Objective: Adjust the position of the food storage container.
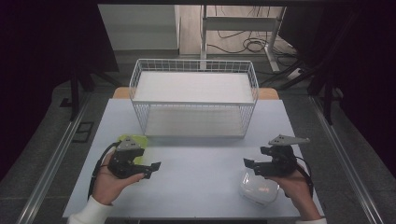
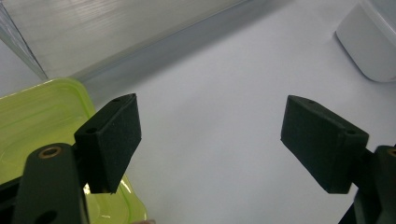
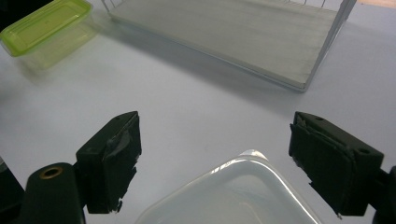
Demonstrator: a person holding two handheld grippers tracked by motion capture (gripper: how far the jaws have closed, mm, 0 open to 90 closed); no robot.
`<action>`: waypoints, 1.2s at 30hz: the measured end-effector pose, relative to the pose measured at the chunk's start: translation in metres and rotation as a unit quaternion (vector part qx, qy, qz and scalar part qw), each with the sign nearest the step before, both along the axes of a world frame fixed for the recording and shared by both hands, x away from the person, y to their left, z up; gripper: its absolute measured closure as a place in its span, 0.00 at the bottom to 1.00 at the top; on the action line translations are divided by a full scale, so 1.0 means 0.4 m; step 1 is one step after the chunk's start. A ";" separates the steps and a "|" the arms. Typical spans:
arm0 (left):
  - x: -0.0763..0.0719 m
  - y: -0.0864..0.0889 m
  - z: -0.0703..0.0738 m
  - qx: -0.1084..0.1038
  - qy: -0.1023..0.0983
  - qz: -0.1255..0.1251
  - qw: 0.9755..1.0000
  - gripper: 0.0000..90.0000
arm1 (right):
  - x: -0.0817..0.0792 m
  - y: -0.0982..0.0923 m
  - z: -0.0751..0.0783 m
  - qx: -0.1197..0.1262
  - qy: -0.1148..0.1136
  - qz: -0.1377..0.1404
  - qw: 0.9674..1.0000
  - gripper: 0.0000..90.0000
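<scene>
Standing on a pale table (image 1: 196,168) — wire rack (image 1: 194,98), dim room.

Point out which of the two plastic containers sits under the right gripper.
The white container, at the table's near right. The other one, the green container, lies at the left by the left gripper.

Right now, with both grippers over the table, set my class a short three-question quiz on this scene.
1. True or false: the left gripper grips the green container.
2. Which container lies under the right gripper: A green, B white, C none?
3. Fill in: the wire rack has ___ shelves.

Key: 1 false, its fingers stand apart over bare table. 2 B, the white container. 3 two.
</scene>
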State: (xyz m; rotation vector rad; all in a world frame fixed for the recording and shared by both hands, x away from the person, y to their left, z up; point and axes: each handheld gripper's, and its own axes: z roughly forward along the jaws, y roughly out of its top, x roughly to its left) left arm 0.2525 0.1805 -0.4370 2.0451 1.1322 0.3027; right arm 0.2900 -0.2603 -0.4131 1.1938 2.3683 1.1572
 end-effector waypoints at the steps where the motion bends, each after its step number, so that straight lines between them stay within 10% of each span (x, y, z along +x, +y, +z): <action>1: 0.000 0.000 0.000 0.000 0.000 0.000 1.000 0.22 | 0.000 0.000 0.000 0.000 0.000 0.000 1.000 0.19; 23: 0.010 0.023 0.012 0.001 -0.008 0.011 1.000 0.21 | 0.002 -0.002 -0.007 -0.003 0.004 -0.002 1.000 0.19; 36: 0.058 0.150 0.085 -0.011 -0.002 0.070 0.997 0.28 | 0.006 -0.006 -0.008 -0.005 0.006 -0.010 1.000 0.19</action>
